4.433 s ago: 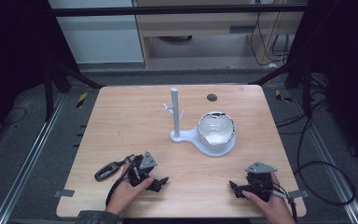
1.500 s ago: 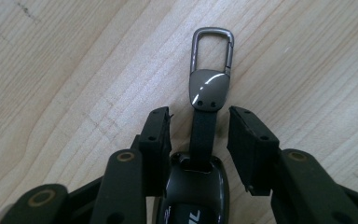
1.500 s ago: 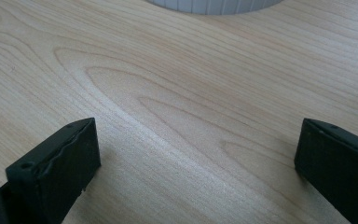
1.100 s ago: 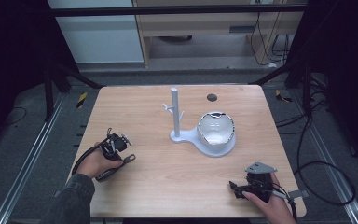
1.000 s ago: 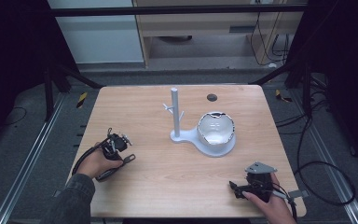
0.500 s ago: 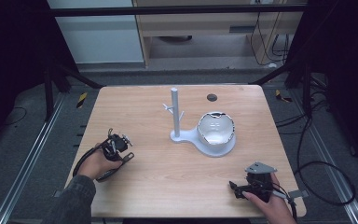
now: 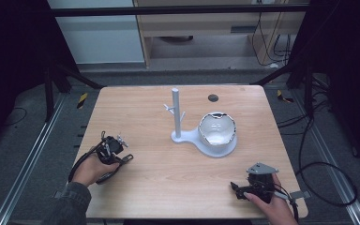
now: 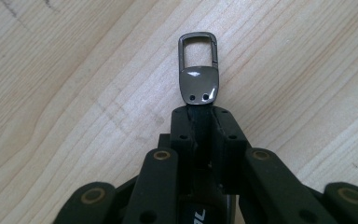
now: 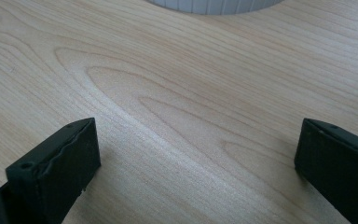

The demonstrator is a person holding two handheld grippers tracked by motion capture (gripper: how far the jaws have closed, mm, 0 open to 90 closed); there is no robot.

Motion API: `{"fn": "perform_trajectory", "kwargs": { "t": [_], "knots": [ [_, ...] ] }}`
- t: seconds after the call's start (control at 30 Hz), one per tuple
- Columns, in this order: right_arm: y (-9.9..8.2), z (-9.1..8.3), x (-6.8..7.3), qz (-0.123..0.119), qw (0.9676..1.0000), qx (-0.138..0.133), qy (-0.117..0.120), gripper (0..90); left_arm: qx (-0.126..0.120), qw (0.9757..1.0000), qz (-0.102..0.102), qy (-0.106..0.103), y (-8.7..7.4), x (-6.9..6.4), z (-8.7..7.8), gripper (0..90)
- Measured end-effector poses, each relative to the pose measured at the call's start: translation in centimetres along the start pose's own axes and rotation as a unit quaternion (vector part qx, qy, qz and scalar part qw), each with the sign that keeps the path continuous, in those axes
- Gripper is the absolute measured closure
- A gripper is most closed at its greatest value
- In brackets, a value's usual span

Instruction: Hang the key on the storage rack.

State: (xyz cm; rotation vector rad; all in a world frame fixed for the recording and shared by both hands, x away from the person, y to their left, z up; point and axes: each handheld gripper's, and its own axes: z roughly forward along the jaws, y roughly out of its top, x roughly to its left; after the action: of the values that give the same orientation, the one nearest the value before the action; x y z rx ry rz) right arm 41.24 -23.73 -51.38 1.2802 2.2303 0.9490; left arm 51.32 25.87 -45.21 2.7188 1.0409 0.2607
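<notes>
A dark keychain with a grey metal snap clip (image 8: pixel 198 65) lies flat on the wooden table (image 7: pixel 159 178). My left gripper (image 8: pixel 200 119) is shut on the black strap just behind the clip's shiny plate. In the high view this gripper (image 7: pixel 110 147) is near the table's left edge, with the clip (image 7: pixel 126 158) pointing right of it. My right gripper (image 7: pixel 236 187) rests low at the front right. It stands open (image 9: pixel 196 154) with only bare wood between its jaws.
A white stand (image 7: pixel 176 115) with an upright post and small pegs is at mid-table. Its base holds a white bowl (image 7: pixel 217 129), and the base edge (image 9: pixel 214 4) is ahead of the right gripper. A dark round hole (image 7: pixel 213 98) lies behind it.
Since the earliest frame my left hand has moved left to the keychain and shut on it. Over the last second it barely shifted. The right gripper has stayed put.
</notes>
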Motion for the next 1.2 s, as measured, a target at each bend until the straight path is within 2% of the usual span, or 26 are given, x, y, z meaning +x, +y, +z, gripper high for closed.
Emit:
{"fn": "perform_trajectory", "kwargs": {
  "t": [0.13,0.33,0.47,0.73,1.1,1.17,1.2],
  "knots": [
    [0.0,0.0,0.0,0.001,1.0,0.0,0.0,0.4,-0.014,0.9999,0.001,0.004,-0.3,0.0,-0.7,79.6],
    [0.0,0.0,0.0,0.001,1.0,0.0,0.0,0.4,-0.043,0.999,-0.01,0.003,-0.8,0.2,-1.6,79.7],
    [0.0,0.0,0.0,0.001,1.0,0.0,-0.001,0.4,-0.048,0.9988,-0.01,0.006,-1.1,0.3,-2.1,79.7],
    [0.0,0.0,0.0,0.002,1.0,0.0,0.0,0.4,-0.075,0.9969,-0.023,0.009,-2.2,0.5,-3.5,79.8],
    [0.0,0.0,0.1,0.003,1.0,0.001,-0.001,0.4,-0.122,0.9916,-0.037,0.022,-4.4,0.2,-6.3,79.9],
    [0.0,0.0,0.1,0.004,1.0,0.001,-0.001,0.4,-0.134,0.9898,-0.041,0.024,-4.7,0.0,-6.8,79.9],
    [0.0,0.0,0.1,0.004,1.0,0.0,-0.001,0.4,-0.149,0.9875,-0.046,0.024,-5.0,-0.1,-7.2,79.9]
  ]
}}
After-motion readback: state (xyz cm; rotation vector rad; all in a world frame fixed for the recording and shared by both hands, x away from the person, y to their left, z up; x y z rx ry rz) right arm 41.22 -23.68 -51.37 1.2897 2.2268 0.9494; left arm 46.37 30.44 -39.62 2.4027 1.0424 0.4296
